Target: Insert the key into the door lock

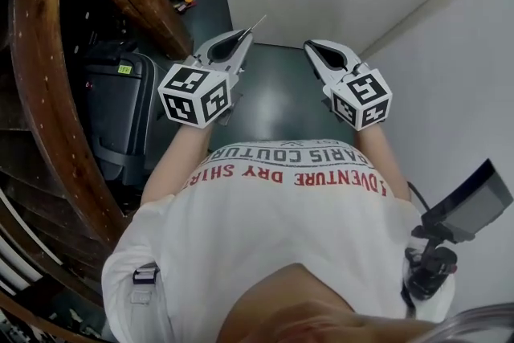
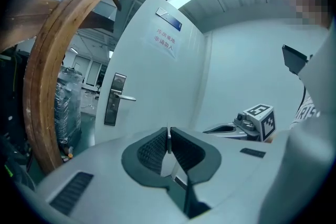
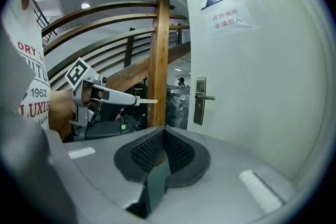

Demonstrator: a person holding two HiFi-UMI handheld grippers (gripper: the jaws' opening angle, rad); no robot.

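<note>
White shirt (image 1: 281,229) with red lettering fills the near edge of the head view, and two grippers stick out beyond it, each with one marker cube. The left gripper (image 1: 245,34) has its jaws clamped on one thin metal key (image 2: 168,140), whose tip pokes out forward. The right gripper (image 1: 312,46) has its jaws pressed together with nothing between them. Far ahead stands one white door (image 2: 157,81) with two signs high up. On its left side is one lock plate (image 2: 114,107) with a single lever handle (image 2: 126,97), well apart from the key. One curved wooden stair rail (image 2: 50,76) rises at the left.
</note>
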